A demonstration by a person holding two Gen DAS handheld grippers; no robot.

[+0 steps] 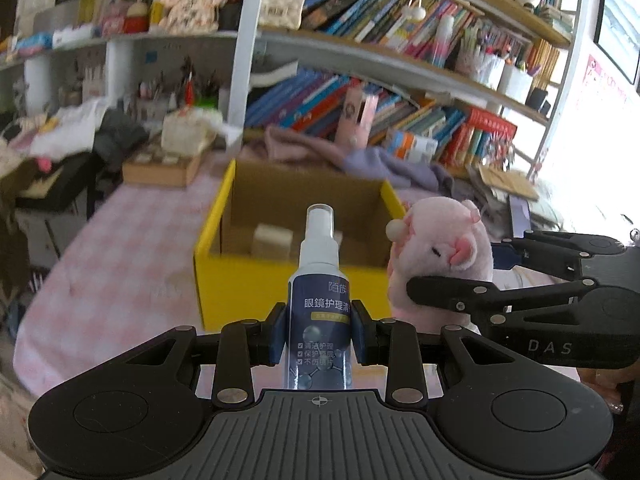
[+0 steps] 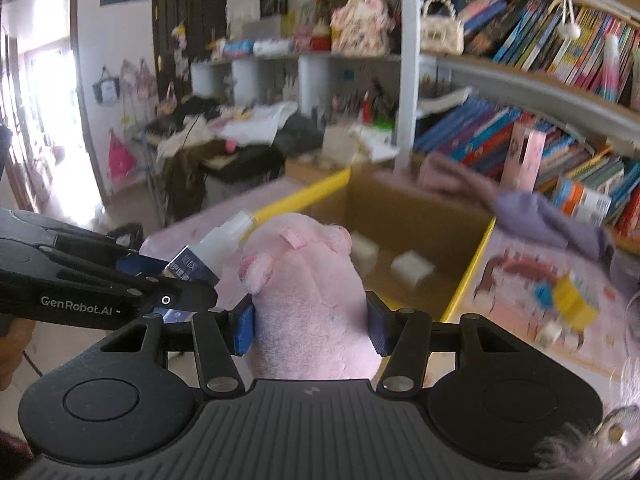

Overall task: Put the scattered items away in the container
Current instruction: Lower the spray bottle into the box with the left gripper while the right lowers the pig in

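My left gripper (image 1: 319,334) is shut on an upright spray bottle (image 1: 319,280) with a dark blue label and a clear cap. Beyond it stands the yellow cardboard box (image 1: 240,280), open at the top, with two pale blocks (image 1: 272,242) on its floor. To the right, my right gripper (image 1: 452,276) holds a pink plush pig (image 1: 440,248). In the right wrist view that gripper (image 2: 312,326) is shut on the plush pig (image 2: 312,292), in front of the box (image 2: 468,276). The left gripper (image 2: 176,280) with the spray bottle (image 2: 218,246) is at the left.
The box sits on a pink checked tablecloth (image 1: 132,248). A picture board (image 2: 532,300) with small coloured blocks lies right of the box. Crumpled pink and purple cloths (image 1: 360,156) lie behind the box. Crowded bookshelves (image 1: 400,80) rise at the back, and a cluttered desk (image 1: 60,148) stands to the left.
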